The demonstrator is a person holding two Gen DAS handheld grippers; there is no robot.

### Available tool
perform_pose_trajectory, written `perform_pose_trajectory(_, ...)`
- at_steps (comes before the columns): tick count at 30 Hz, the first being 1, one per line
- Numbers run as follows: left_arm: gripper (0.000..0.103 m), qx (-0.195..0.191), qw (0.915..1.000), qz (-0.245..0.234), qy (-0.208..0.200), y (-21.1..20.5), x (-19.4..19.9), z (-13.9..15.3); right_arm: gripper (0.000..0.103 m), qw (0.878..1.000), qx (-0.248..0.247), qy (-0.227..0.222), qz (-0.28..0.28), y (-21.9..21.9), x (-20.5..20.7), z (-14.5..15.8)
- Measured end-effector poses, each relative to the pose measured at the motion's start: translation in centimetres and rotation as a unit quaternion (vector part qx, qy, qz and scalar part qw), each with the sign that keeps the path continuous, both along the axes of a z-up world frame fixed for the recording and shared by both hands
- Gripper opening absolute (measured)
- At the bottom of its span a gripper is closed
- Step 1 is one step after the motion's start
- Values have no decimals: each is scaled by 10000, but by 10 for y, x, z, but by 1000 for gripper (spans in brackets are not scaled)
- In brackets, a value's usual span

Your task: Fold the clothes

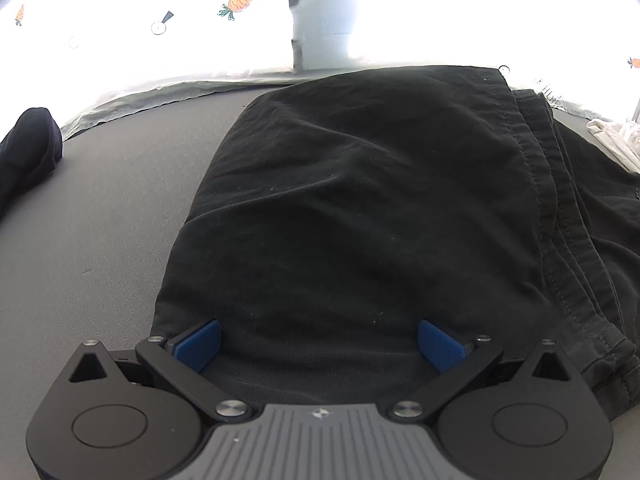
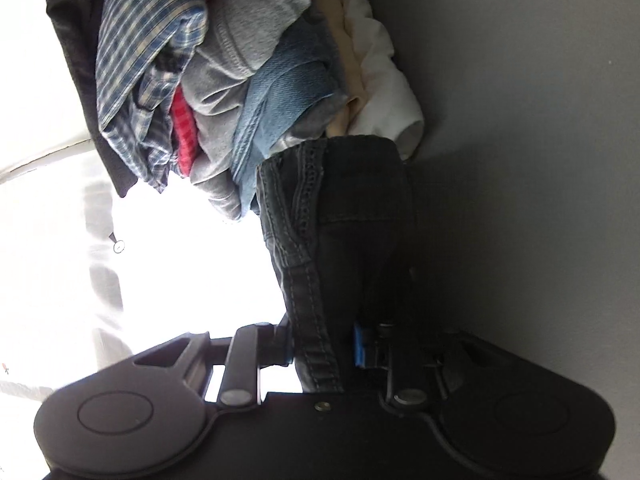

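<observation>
A black garment [image 1: 360, 200] lies folded on the grey surface [image 1: 100, 220], its stitched hem running down the right side. My left gripper [image 1: 318, 344] rests over its near edge, open, blue pads [image 1: 200, 344] wide apart with the cloth below them. In the right wrist view the picture is rolled sideways. My right gripper [image 2: 322, 346] is shut on a stitched edge of the black garment [image 2: 352, 220], and the cloth fills the narrow gap between the pads.
A pile of mixed clothes [image 2: 240, 80], plaid, grey, denim, red and white, lies beyond the right gripper. A dark cloth [image 1: 28, 148] sits at the far left and pale cloth [image 1: 616, 140] at the far right. A bright carrot-print sheet [image 1: 240, 2] lies behind.
</observation>
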State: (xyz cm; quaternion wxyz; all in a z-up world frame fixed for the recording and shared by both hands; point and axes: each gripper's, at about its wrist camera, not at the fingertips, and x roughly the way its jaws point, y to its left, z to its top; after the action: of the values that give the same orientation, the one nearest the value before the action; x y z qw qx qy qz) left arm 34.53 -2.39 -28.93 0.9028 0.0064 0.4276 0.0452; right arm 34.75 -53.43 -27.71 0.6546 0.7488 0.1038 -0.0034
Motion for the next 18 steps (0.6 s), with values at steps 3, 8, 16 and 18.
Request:
perform_pose_trajectory(3, 103, -4, 10000, -6, -1, 1, 0, 0, 27, 9989, 70, -420, 182, 8, 7, 15)
perform_pose_trajectory(8, 103, -54, 9999, -25, 150, 3, 8, 1, 27, 9935, 283, -948, 568, 36, 22, 40)
perform_pose_trajectory(16, 103, -187, 9950, -454, 869, 15, 34, 11, 27, 9800, 482, -1281, 1446, 105, 44, 59)
perform_pose_trajectory(18, 103, -133, 9966, -403, 707, 22, 32, 19, 27, 9756, 484, -1278, 1719, 128, 49, 62)
